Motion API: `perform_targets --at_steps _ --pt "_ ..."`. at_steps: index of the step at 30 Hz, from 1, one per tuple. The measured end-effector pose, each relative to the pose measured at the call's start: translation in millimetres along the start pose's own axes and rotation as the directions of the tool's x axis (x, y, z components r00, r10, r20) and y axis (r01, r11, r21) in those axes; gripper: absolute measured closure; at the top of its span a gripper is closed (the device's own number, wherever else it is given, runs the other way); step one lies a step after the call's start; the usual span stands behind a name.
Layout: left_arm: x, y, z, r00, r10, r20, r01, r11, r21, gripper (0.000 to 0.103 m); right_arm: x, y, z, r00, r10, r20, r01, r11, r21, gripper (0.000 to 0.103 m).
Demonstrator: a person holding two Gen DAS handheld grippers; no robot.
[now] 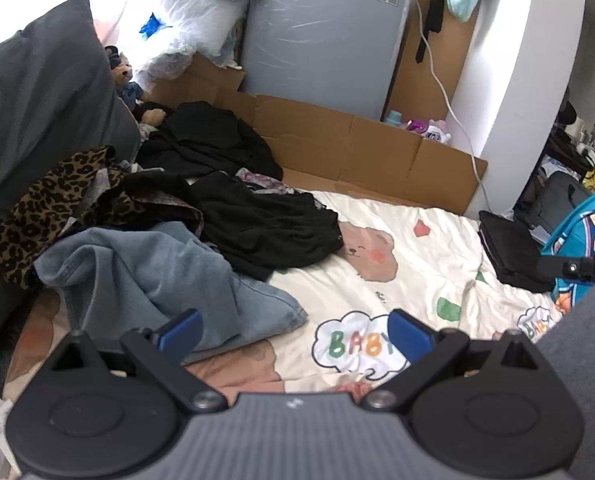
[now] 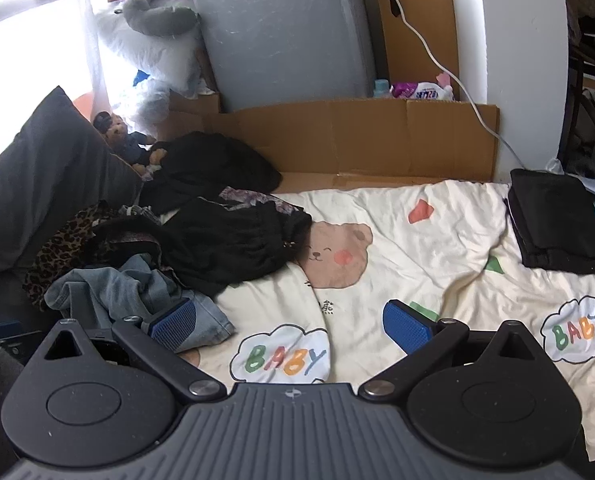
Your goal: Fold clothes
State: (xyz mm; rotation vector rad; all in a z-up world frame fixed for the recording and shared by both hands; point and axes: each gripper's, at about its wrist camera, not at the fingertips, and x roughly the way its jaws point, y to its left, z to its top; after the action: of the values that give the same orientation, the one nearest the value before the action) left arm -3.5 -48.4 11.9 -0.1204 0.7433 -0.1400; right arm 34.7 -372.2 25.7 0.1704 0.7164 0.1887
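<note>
A heap of unfolded clothes lies on the left of the bed: blue jeans (image 1: pixel 165 280) (image 2: pixel 137 288) in front, black garments (image 1: pixel 265 228) (image 2: pixel 225 248) behind them, a leopard-print piece (image 1: pixel 53 208) (image 2: pixel 61 248) at the left. A folded black garment (image 1: pixel 513 252) (image 2: pixel 557 220) lies flat at the right. My left gripper (image 1: pixel 293 330) is open and empty, hovering above the sheet just right of the jeans. My right gripper (image 2: pixel 289 324) is open and empty over the sheet, its left fingertip (image 2: pixel 173 326) beside the jeans' hem.
The cream cartoon bedsheet (image 1: pixel 417 280) (image 2: pixel 417 248) covers the bed. A grey pillow (image 1: pixel 41 100) (image 2: pixel 45 168) and a teddy bear (image 2: pixel 125 140) sit at the left. Cardboard (image 1: pixel 377 152) (image 2: pixel 377 136) lines the far edge. A blue bag (image 1: pixel 589 240) stands at the right.
</note>
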Motion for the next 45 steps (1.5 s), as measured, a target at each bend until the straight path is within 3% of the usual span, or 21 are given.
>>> perform_targets --at_steps 10,18,31,45 --pt "-5.5 9.2 -2.2 0.997 0.065 0.033 -0.063 0.996 -0.056 0.005 4.5 14.3 2.8 0.999 -0.020 0.046 0.021 1.000 -0.012 0.000" --pt "-7.5 10.1 -3.9 0.995 0.089 0.054 -0.086 0.995 -0.054 0.005 8.8 23.9 4.9 0.999 0.015 0.031 -0.015 1.000 0.015 0.000" --pt "-1.7 17.0 -3.4 0.998 0.048 0.028 -0.046 0.995 -0.091 0.005 -1.2 29.1 5.1 0.993 -0.024 0.119 0.025 1.000 -0.011 0.000" --pt "-3.1 8.1 -7.2 0.998 0.052 0.019 -0.050 0.995 -0.081 0.005 3.1 24.1 -0.5 0.994 -0.033 0.105 0.032 0.999 0.012 0.000"
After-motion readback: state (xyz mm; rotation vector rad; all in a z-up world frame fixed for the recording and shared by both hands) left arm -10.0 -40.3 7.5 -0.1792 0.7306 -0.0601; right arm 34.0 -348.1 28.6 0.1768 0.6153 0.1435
